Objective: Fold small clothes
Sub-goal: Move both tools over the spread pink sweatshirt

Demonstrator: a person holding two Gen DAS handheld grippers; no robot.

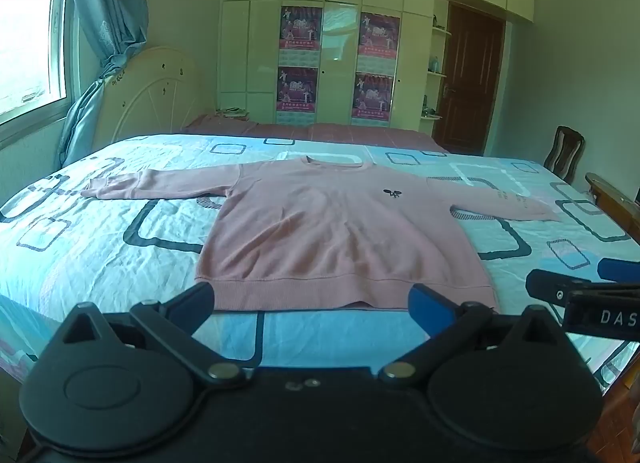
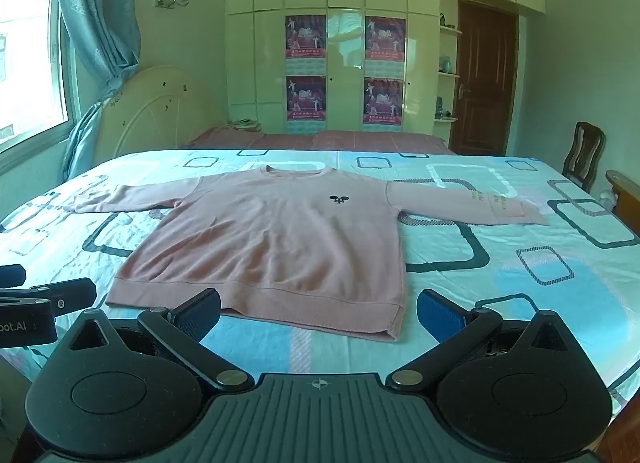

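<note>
A pink long-sleeved sweater (image 1: 320,223) lies flat and face up on the bed, sleeves spread to both sides, collar at the far end, a small dark logo on its chest. It also shows in the right wrist view (image 2: 272,235). My left gripper (image 1: 312,303) is open and empty, hovering just before the hem. My right gripper (image 2: 318,313) is open and empty, just before the hem's right half. Each gripper shows at the edge of the other's view: the right gripper (image 1: 580,283) and the left gripper (image 2: 44,295).
The bed (image 1: 100,231) has a light blue sheet with dark rounded squares. A cream headboard (image 1: 148,95) and curtained window are at the left. A wardrobe (image 1: 336,63), a brown door (image 1: 468,83) and a wooden chair (image 1: 564,151) stand beyond.
</note>
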